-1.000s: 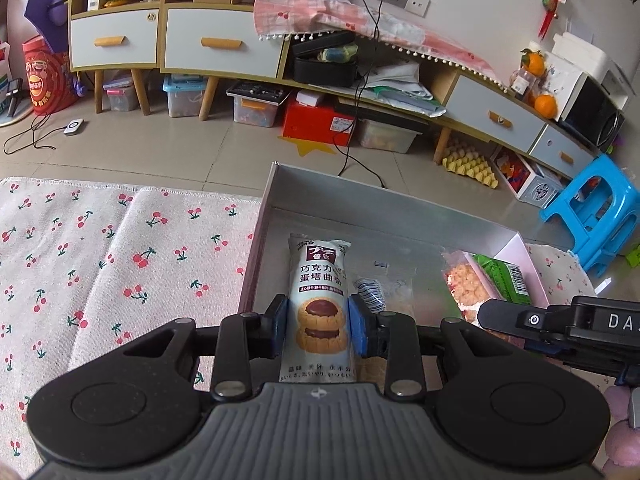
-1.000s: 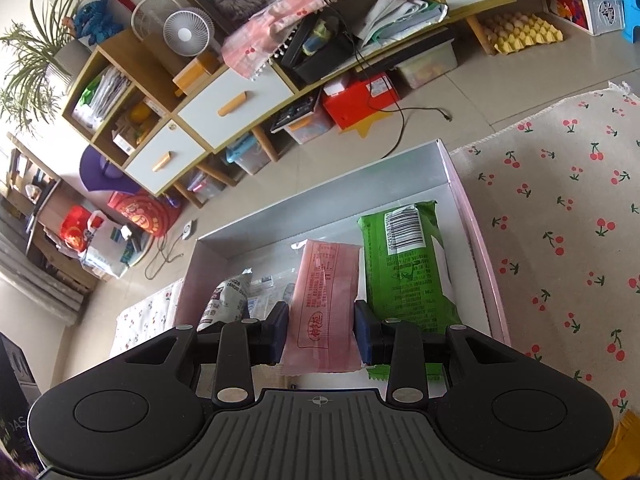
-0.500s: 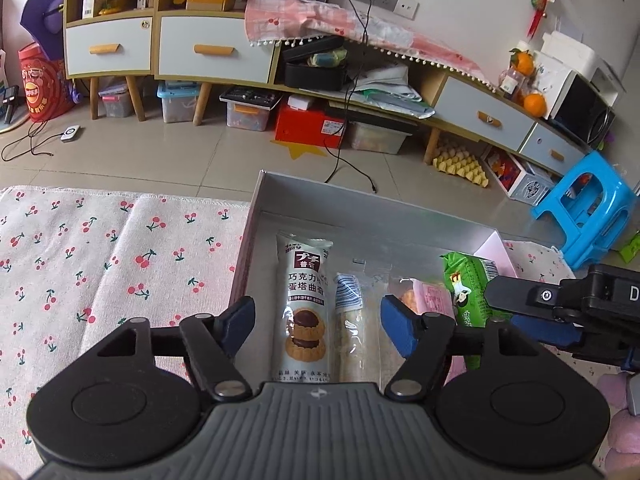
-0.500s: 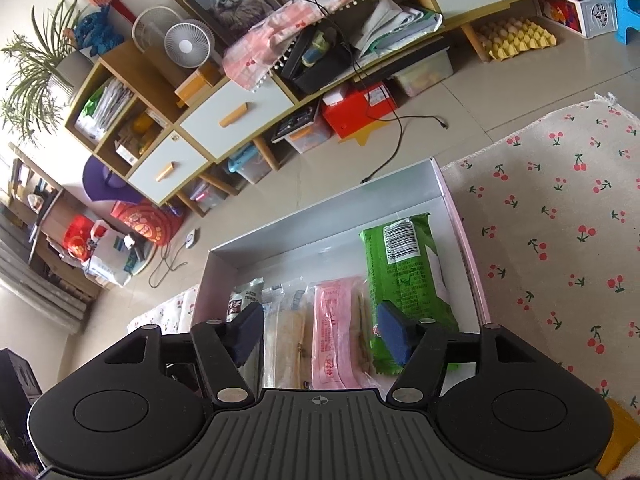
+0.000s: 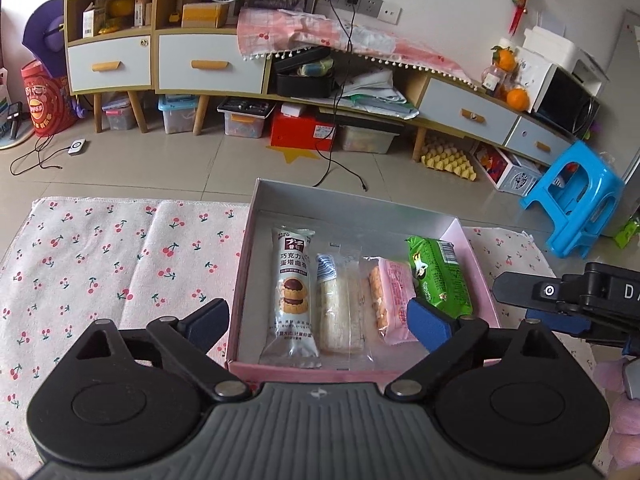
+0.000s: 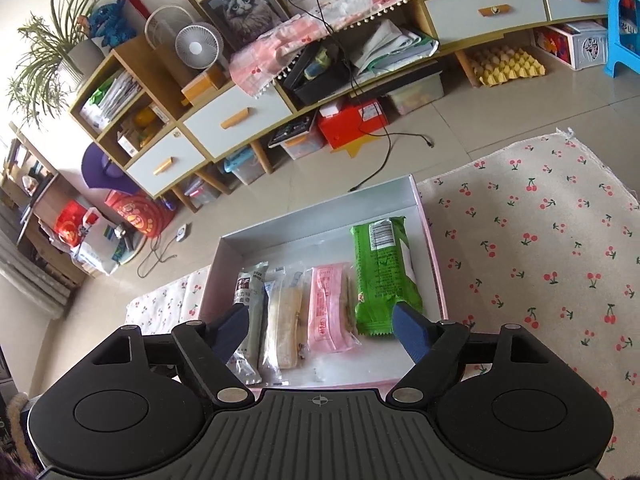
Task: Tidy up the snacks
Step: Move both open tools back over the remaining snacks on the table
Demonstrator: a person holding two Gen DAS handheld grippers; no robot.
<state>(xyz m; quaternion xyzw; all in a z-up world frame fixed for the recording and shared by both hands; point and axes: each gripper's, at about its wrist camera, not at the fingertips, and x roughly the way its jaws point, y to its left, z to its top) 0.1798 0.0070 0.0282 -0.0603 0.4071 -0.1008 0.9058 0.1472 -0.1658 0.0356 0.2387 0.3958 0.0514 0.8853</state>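
Observation:
A shallow pink box (image 5: 239, 280) (image 6: 436, 264) sits on the cherry-print cloth with several snack packs side by side in it. From left to right lie a white chocolate-tart pack (image 5: 293, 296) (image 6: 247, 300), a clear pale bar pack (image 5: 336, 304) (image 6: 282, 320), a pink pack (image 5: 394, 300) (image 6: 329, 308) and a green pack (image 5: 438, 278) (image 6: 383, 268). My left gripper (image 5: 318, 326) hangs above the box's near end, jaws still opening, nothing between its pads. My right gripper (image 6: 322, 330) (image 5: 560, 300) hovers likewise, jaws opening and clear of the packs.
The cherry-print cloth (image 5: 100, 264) (image 6: 540, 240) spreads on both sides of the box. Beyond the table's far edge are tiled floor, a low cabinet (image 5: 208, 64) with drawers, storage bins, a loose cable (image 5: 340, 168) and a blue stool (image 5: 576, 204).
Both grippers let go of their packs, the left of the chocolate-tart pack and the right of the pink one. Their jaws spread wide and both pulled up and back from the box.

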